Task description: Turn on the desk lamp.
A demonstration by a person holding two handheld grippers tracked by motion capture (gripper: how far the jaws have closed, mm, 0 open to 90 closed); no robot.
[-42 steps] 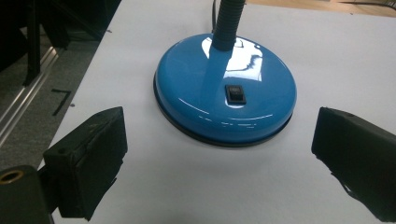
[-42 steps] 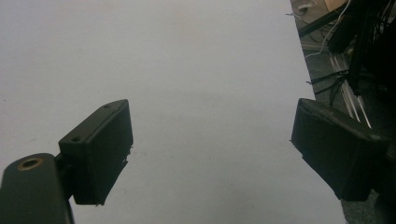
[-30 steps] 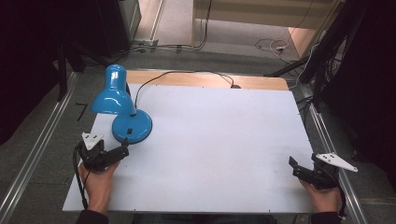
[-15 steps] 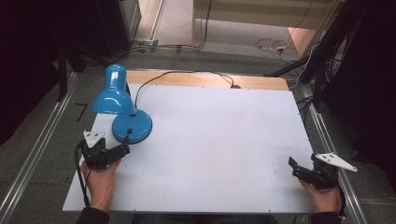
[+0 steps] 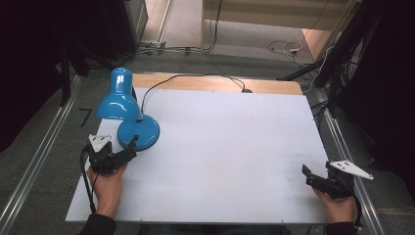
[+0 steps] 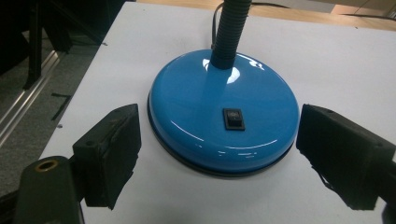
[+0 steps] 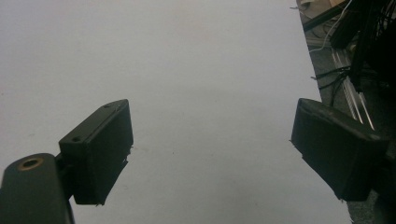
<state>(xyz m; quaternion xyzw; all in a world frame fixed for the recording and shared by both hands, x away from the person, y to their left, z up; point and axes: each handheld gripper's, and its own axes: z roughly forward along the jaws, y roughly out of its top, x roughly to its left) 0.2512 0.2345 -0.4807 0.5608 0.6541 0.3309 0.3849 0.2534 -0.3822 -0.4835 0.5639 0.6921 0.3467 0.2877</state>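
A blue desk lamp stands at the table's left, its shade (image 5: pixel 117 98) bent over its round base (image 5: pixel 139 134). My left gripper (image 5: pixel 131 148) sits at the near edge of that base. In the left gripper view the base (image 6: pixel 219 102), with a black rocker switch (image 6: pixel 233 118) and a ribbed neck (image 6: pixel 231 32), lies between my left gripper's (image 6: pixel 219 154) jaws. These jaws have just been closing and stand close beside the base's rim, open. My right gripper (image 5: pixel 308 176) rests open at the table's right front, with bare white board between its jaws (image 7: pixel 212 149).
The lamp's black cord (image 5: pixel 195 78) runs along the back of the white tabletop (image 5: pixel 235 147) to the far edge. Metal rails (image 5: pixel 39 152) flank the table on both sides. Cables lie on the floor (image 5: pixel 284 46) beyond it.
My left gripper has edged forward to the lamp base and its jaws have narrowed around it. The lamp and my right gripper have stayed put.
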